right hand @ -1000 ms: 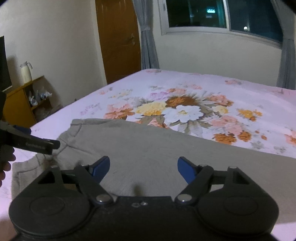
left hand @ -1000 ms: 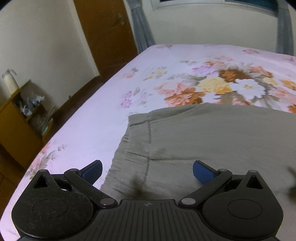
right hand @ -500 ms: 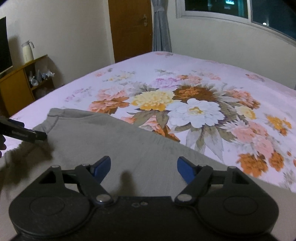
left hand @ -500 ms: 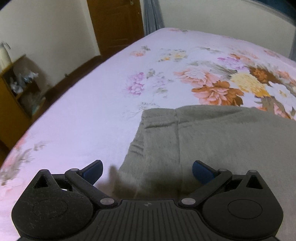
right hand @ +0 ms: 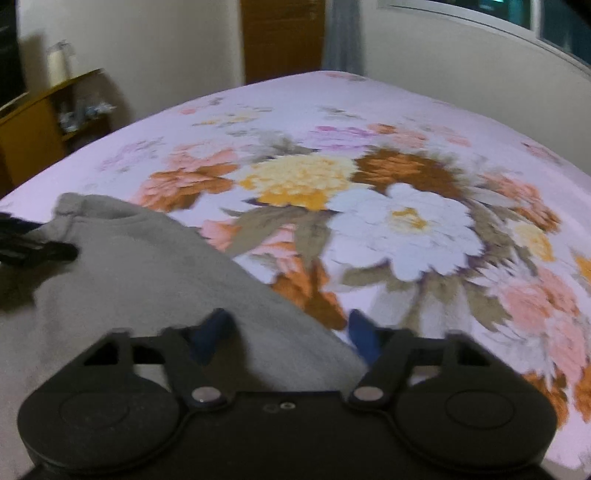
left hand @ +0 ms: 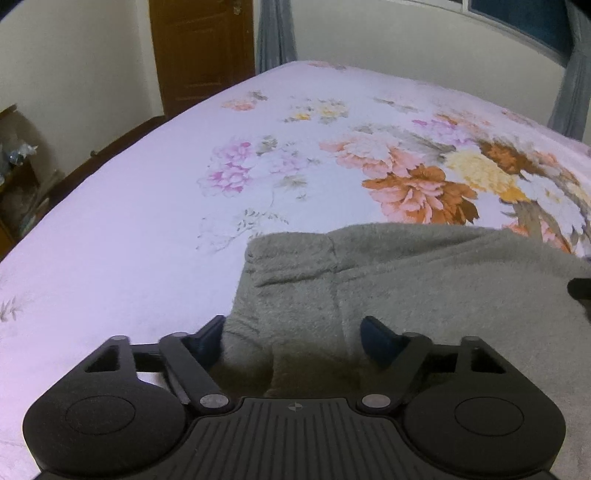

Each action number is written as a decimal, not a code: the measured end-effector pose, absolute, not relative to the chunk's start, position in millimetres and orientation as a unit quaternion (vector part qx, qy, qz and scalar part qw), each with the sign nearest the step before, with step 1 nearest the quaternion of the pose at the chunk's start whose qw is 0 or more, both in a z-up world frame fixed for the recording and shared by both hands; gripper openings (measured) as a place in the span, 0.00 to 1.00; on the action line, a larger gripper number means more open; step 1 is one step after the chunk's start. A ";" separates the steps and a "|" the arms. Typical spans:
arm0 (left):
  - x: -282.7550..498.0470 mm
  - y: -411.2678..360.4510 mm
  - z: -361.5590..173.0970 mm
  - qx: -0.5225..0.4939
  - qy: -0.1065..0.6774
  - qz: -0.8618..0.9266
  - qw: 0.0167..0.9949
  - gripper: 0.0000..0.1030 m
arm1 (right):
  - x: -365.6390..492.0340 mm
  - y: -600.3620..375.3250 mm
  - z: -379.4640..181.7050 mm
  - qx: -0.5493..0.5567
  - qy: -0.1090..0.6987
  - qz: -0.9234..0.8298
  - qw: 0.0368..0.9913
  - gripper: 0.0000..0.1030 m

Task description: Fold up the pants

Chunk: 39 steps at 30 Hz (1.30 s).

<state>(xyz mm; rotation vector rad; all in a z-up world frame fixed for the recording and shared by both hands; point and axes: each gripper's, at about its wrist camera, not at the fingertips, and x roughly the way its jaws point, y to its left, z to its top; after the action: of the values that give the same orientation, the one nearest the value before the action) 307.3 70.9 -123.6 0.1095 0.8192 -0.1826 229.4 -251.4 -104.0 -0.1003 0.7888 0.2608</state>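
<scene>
The left claw [left hand: 291, 339] sits low over the grey pants [left hand: 424, 291], its two blue-tipped fingers [left hand: 376, 341] spread wide apart with a bunched edge of the fleecy fabric lying between them. The left finger is at the very side edge of the cloth, where it meets the bed [left hand: 129, 240]. The pants' near corner shows a stitched band and a seam running toward the claw. Beyond the pants, the pale sheet carries a floral print [left hand: 421, 188] in orange, pink and yellow. At the far right edge a dark tip of the right claw [left hand: 580, 290] pokes in above the fabric. Behind the bed stand a brown door [left hand: 201, 48], a grey curtain [left hand: 275, 33] and a wooden shelf [left hand: 14, 173] on the left.
</scene>
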 end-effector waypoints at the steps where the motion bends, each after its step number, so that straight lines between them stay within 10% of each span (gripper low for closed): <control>1: 307.2 73.5 -122.8 0.047 0.397 -0.088 0.912 0.64 | 228.5 -248.7 -103.0 -0.050 0.387 0.134 0.911 0.21; 8: 284.7 68.8 -106.0 0.057 0.374 -0.103 0.920 0.39 | 193.7 -231.4 -79.0 -0.083 0.351 0.153 0.920 0.07; 19: 167.9 105.7 -40.0 0.029 0.310 -0.115 0.943 0.37 | 13.6 -178.6 -30.7 -0.113 0.288 0.209 0.928 0.06; 22: 132.9 115.9 -38.1 0.058 0.316 -0.099 0.942 0.48 | -29.4 -159.9 -44.2 -0.104 0.305 0.216 0.922 0.06; 26: 117.5 122.3 -54.2 0.123 0.366 -0.058 0.921 0.87 | -53.8 -140.2 -80.6 -0.086 0.352 0.195 0.911 0.18; 32: 89.0 150.2 -61.5 0.143 0.423 -0.021 0.894 0.89 | -69.9 -146.2 -75.0 -0.024 0.361 0.168 0.917 0.29; 39: 59.4 196.7 -45.0 -0.085 0.466 -0.047 0.879 0.88 | -84.2 -178.8 -77.4 0.082 0.391 0.123 0.909 0.36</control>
<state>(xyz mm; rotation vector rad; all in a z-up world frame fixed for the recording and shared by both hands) 59.4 196.7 -45.0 -0.1780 0.9715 -0.0980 -84.2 -178.8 -77.4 0.1689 0.8063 0.2546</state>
